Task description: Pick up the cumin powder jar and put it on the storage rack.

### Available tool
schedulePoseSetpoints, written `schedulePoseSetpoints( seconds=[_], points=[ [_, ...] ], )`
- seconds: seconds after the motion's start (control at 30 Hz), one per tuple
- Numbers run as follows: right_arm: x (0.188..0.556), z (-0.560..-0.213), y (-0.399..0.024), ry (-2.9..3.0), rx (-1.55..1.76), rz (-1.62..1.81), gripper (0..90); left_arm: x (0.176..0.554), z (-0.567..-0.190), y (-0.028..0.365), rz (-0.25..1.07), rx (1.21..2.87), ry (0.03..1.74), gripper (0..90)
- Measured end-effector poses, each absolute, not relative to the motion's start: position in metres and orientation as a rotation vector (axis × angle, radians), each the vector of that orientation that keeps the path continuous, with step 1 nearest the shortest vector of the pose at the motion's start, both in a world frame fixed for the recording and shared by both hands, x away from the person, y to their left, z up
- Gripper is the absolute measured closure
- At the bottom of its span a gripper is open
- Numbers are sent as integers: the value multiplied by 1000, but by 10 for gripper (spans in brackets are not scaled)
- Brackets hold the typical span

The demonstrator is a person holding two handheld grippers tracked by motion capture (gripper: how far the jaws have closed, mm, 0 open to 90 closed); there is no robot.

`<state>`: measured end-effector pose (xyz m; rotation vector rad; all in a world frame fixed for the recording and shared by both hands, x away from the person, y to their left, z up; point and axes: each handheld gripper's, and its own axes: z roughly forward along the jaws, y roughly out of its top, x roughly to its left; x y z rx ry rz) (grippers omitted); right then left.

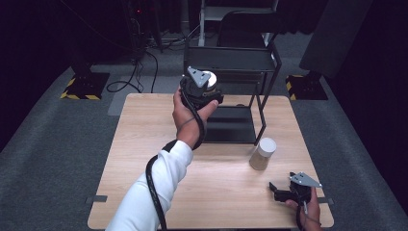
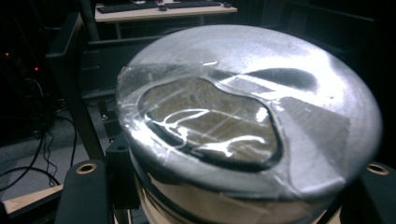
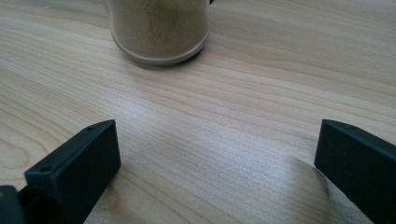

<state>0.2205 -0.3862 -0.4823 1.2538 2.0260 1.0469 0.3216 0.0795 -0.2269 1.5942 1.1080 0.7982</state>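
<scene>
Above the pale wooden surface (image 1: 144, 163), your left hand-held gripper (image 1: 206, 91) is clamping a white-lidded jar (image 2: 247, 121) beside the black metal rack (image 1: 231, 72); your right hand-held gripper (image 1: 284, 191) is resting open near another white-lidded jar (image 1: 262, 154).

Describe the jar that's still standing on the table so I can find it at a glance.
Start at the black metal rack at the far edge of the wooden table. Just in front of its right leg stands a jar with a white lid and tan, sandy contents. Its twin is off the table, clamped in the raised left gripper; this one stands free, ahead of the open right gripper.
</scene>
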Motion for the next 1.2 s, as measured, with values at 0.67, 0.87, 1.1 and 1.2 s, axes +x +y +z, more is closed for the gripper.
schedulePoseSetpoints(
  seconds=[0.67,0.87,1.1,1.2],
  points=[
    [220,-483,-386,2024,1250,1045,0,354,-184,71,819,1558,1122,314],
    [220,-483,-386,2024,1249,1047,0,366,-175,72,840,1547,1136,313],
    [219,-483,-386,2023,1250,1047,0,382,-173,66,860,1537,1149,314],
    [219,-483,-385,2021,1253,1045,0,395,-172,59,871,1536,1157,314]
  ],
)
